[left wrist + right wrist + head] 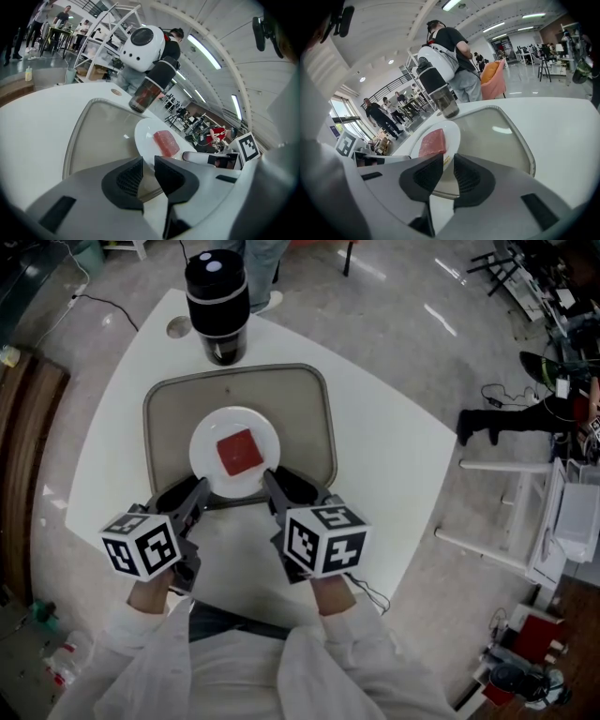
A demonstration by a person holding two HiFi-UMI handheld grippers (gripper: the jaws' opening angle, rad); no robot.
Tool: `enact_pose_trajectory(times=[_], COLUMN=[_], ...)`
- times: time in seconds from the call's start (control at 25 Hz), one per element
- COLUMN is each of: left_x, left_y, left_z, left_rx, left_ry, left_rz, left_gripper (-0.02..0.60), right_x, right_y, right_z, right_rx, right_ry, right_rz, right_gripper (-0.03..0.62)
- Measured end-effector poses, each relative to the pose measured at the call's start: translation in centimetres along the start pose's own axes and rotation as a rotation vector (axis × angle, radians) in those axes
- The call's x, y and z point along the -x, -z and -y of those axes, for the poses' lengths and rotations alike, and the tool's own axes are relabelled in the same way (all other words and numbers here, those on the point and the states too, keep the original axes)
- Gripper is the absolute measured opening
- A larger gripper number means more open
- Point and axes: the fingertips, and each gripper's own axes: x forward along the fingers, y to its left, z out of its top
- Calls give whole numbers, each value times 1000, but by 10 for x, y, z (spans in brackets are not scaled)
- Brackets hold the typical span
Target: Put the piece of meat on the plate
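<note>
In the head view, the piece of meat (239, 452) is seen lying on the plate (208, 468), just beyond the tips of the left gripper (201, 486) and right gripper (272, 478). In the left gripper view, the fingers (127, 177) are drawn almost together with nothing held; the meat lies ahead, slightly right. In the right gripper view, the fingers (469, 177) are likewise nearly closed and empty, with the meat ahead-left.
</note>
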Motion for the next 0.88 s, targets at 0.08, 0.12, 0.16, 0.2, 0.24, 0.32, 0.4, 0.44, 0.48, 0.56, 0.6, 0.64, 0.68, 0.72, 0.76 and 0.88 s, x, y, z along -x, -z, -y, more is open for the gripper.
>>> enact_pose_trajectory(times=[0.08, 0.12, 0.16, 0.2, 0.24, 0.32, 0.4, 0.44, 0.48, 0.56, 0.6, 0.64, 0.68, 0.72, 0.76, 0.88], left_x=[-7, -9, -12, -15, -17, -21, -25, -26, -27, -29, -30, -31, -33, -34, -36, -40], left_y=[-2, -4, -5, -7, -9, -11, -11, -11, -11, -11, -10, -10, -10, -10, -10, -9], left_z=[-4, -5, -7, -8, -10, -12, -14, -15, -16, -18, -19, -20, -22, -23, -25, -28], left_rx=[-3, -6, -13, -21, -30, -43, -47, -47, -45, -42, -41, -41, -40, -39, -36, -30], left_ry=[7, 10, 9, 6, 2, -8, -14, -17, -20, -29, -34, -38, -41, -43, -45, -58], left_rz=[-13, -17, -20, -23, -27, -37, -48, -53, -57, -65, -68, -71, -76, -81, -87, -106], left_gripper=[72, 72, 72, 72, 72, 72, 72, 72, 72, 72, 72, 72, 72, 72, 72, 72], right_x=[-6, -10, -13, -16, -18, -22, -27, -28, -30, -33, -34, -35, -37, -39, -40, -43], right_y=[-2, -2, -3, -3, -4, -4, -4, -3, -3, -3, -3, -2, -3, -3, -4, -4], right_z=[4, 7, 9, 11, 12, 15, 18, 19, 20, 21, 22, 23, 24, 24, 25, 27], right_rx=[-5, -7, -9, -10, -13, -18, -25, -29, -32, -38, -39, -38, -35, -31, -27, -17], right_ry=[6, 8, 10, 11, 13, 15, 17, 17, 17, 17, 18, 19, 21, 24, 26, 38], right_rz=[-2, -3, -4, -5, -7, -13, -21, -24, -28, -34, -37, -40, -43, -45, -48, -69], right_gripper=[78, 78, 78, 78, 78, 78, 78, 78, 78, 78, 78, 78, 78, 78, 78, 80])
